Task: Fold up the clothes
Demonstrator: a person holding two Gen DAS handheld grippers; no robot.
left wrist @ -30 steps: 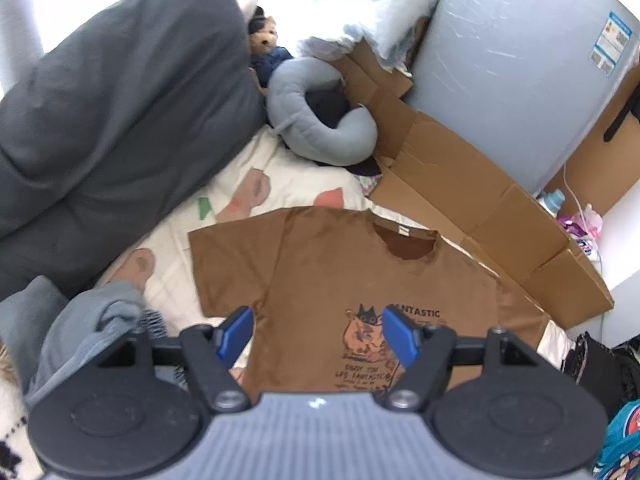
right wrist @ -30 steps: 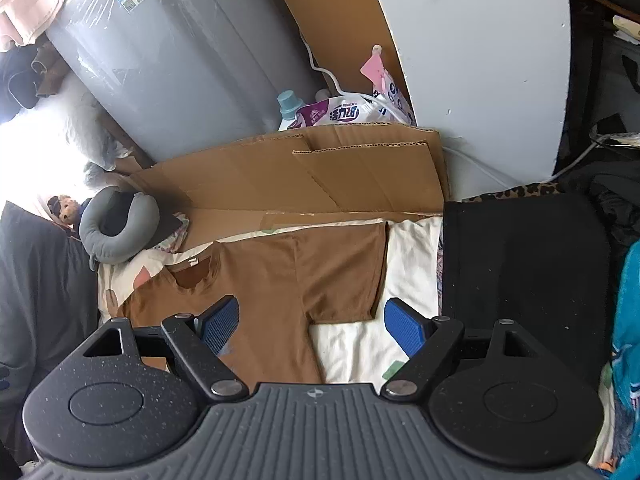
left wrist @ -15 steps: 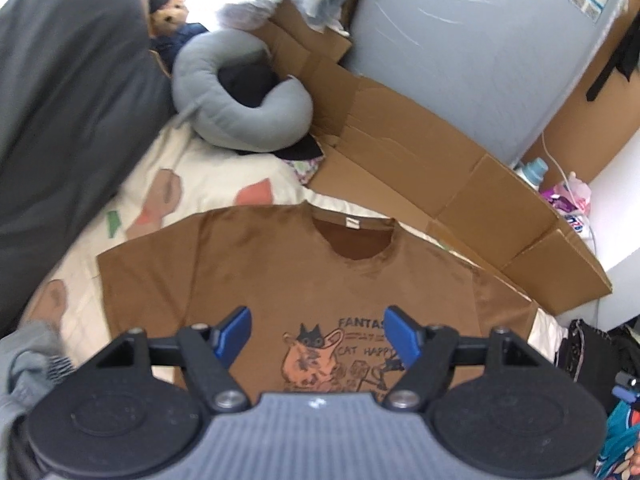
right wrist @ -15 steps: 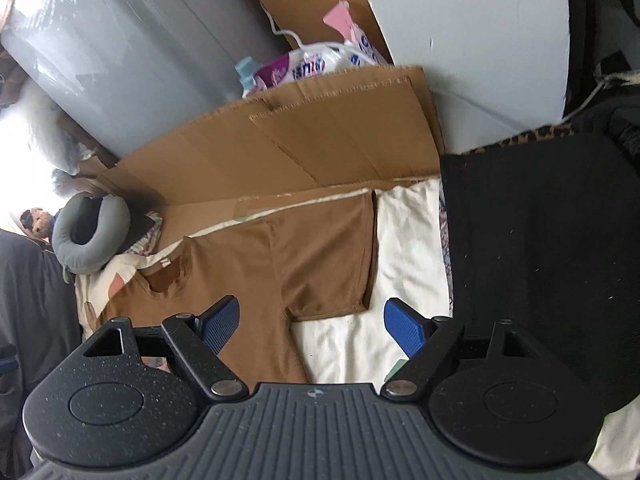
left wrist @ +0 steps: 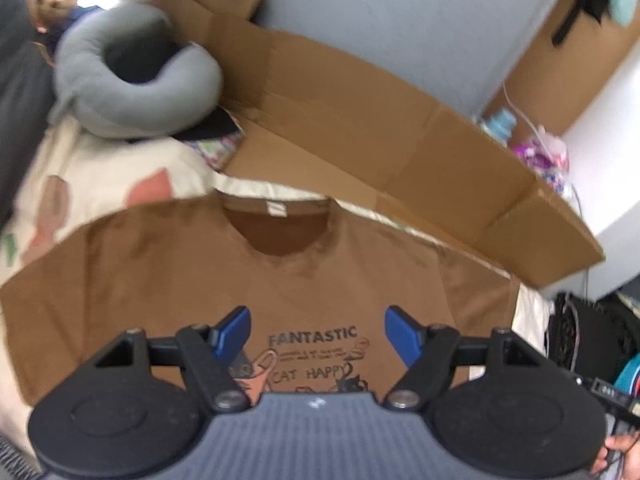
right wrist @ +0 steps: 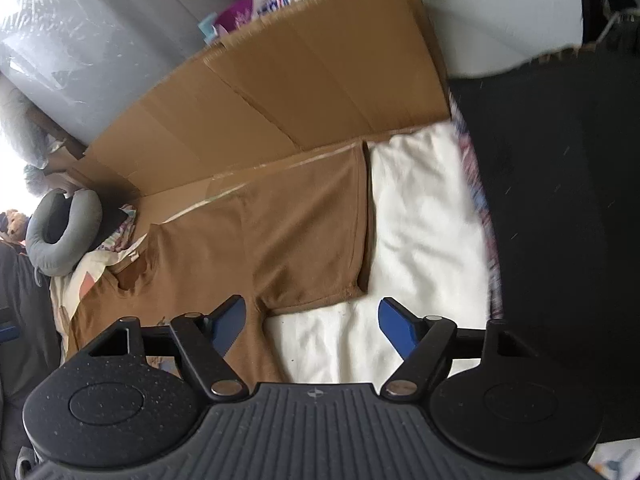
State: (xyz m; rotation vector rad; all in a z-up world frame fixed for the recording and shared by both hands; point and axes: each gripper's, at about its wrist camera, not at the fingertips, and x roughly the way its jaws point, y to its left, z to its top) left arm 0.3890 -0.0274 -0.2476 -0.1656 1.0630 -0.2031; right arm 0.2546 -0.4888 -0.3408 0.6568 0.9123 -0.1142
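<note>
One shirt [left wrist: 168,264] flat on bed [right wrist: 424,216], collar toward cardboard [left wrist: 344,96]. Left claw [left wrist: 316,330] spread over chest print; right claw [right wrist: 310,322] closing, empty, nearer sleeve [right wrist: 316,232].

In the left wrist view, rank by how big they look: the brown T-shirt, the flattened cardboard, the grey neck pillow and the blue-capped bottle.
Largest to smallest as they appear:
1. brown T-shirt, though it lies nearest the camera and is partly hidden
2. flattened cardboard, close behind, so the top two are unsure
3. grey neck pillow
4. blue-capped bottle, clearly smallest
</note>
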